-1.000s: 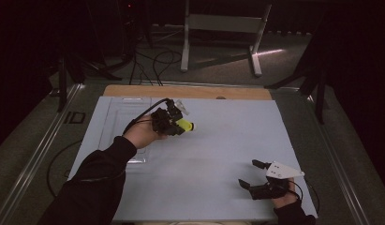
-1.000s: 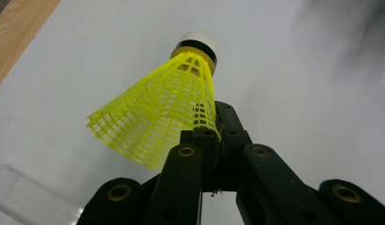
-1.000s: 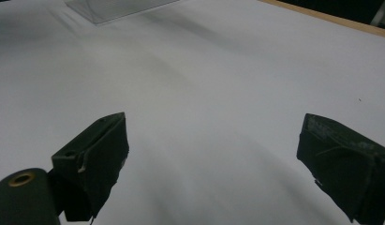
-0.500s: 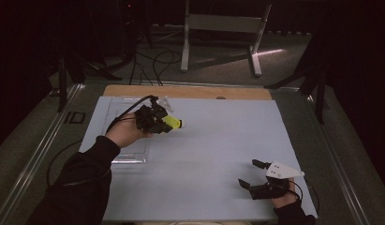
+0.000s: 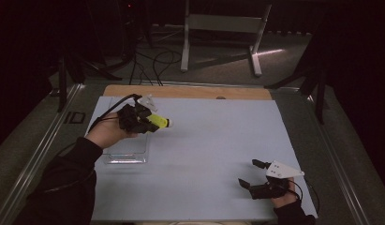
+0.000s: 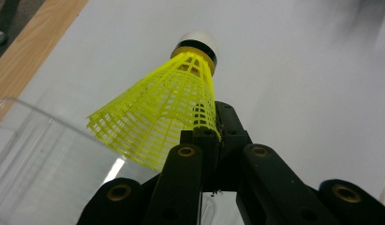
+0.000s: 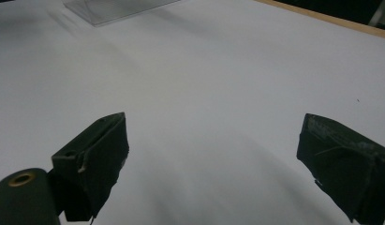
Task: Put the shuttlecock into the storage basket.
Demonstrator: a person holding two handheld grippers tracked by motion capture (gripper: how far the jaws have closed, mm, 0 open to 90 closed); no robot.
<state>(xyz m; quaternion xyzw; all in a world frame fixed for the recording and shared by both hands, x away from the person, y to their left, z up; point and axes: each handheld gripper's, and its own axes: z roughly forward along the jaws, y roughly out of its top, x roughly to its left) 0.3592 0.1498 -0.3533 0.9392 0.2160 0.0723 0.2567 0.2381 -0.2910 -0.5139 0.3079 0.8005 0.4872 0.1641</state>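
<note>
Pinching the skirt of the yellow plastic mesh shuttlecock (image 6: 162, 119) in tightly closed jaws, the left gripper (image 5: 136, 119) is hovering just above the clear plastic box (image 5: 127, 152), needing a level, steady carry, while the right gripper (image 5: 255, 180) is idling wide open and empty, well apart from that box.

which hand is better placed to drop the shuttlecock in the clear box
Left. The left claw is already shut on the yellow shuttlecock, right above the clear box. The right claw rests open, holding nothing, at the sheet's far corner.
</note>
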